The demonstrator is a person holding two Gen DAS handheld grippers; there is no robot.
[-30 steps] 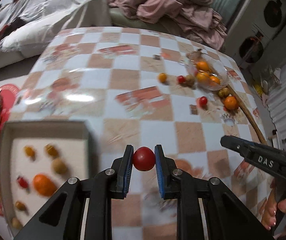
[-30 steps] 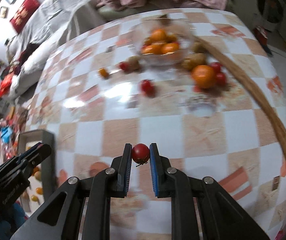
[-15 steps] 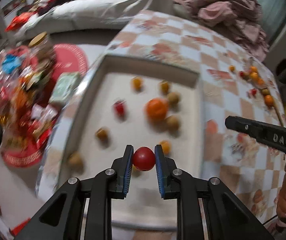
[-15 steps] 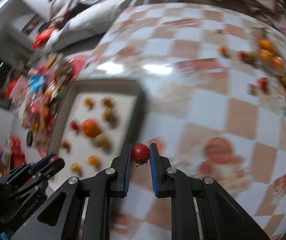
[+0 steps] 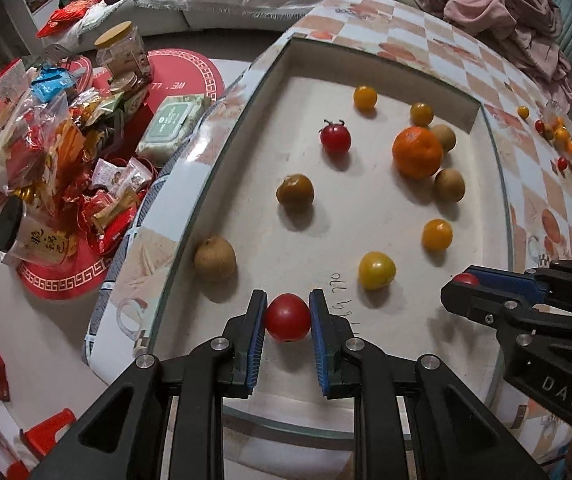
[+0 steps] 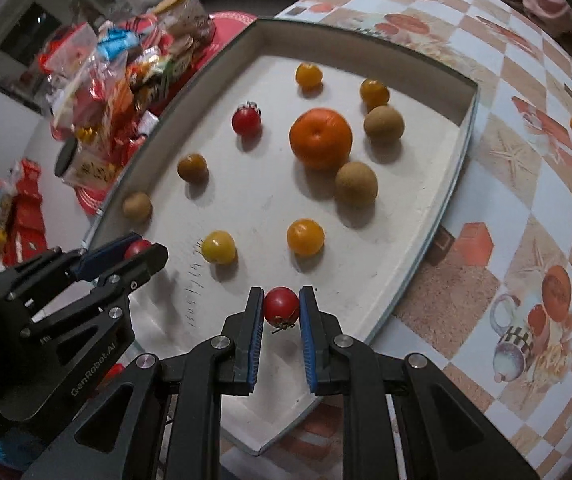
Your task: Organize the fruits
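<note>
1. Left gripper (image 5: 288, 317): black plastic arms, blue ribbed pads, clamped on a smooth, glossy red cherry tomato (image 5: 288, 317). The fruit is near-round, no stalk visible, so its axis cannot be told. It hangs above the near edge of the tray (image 5: 366, 60).
2. Right gripper (image 6: 281, 306): same build, clamped on a smaller red tomato (image 6: 281, 306). Its dried green calyx points back toward the camera, so the stem axis runs roughly along the fingers. It also sits over the tray's near end.
3. Tray: shallow, rectangular, matte off-white floor with raised rim, handwritten marks near the front. It rests on the desk (image 6: 526, 128), which carries a glossy checkered orange-and-white cloth.
4. Tray contents, near to far: glossy yellow tomato (image 5: 376, 270); small orange tomato (image 5: 437, 234); rough brown round fruit (image 5: 214, 258) against the left wall; another brown fruit (image 5: 449, 185) touching the dimpled mandarin (image 5: 417, 153); stalked red tomato (image 5: 335, 138), calyx pointing away.
5. Further off on the desk: loose scattered small fruits (image 5: 562, 136), well apart from the tray.
6. Beyond: crinkled snack packets (image 5: 45, 152) beside the desk; pink crumpled cloth (image 5: 498, 12).
</note>
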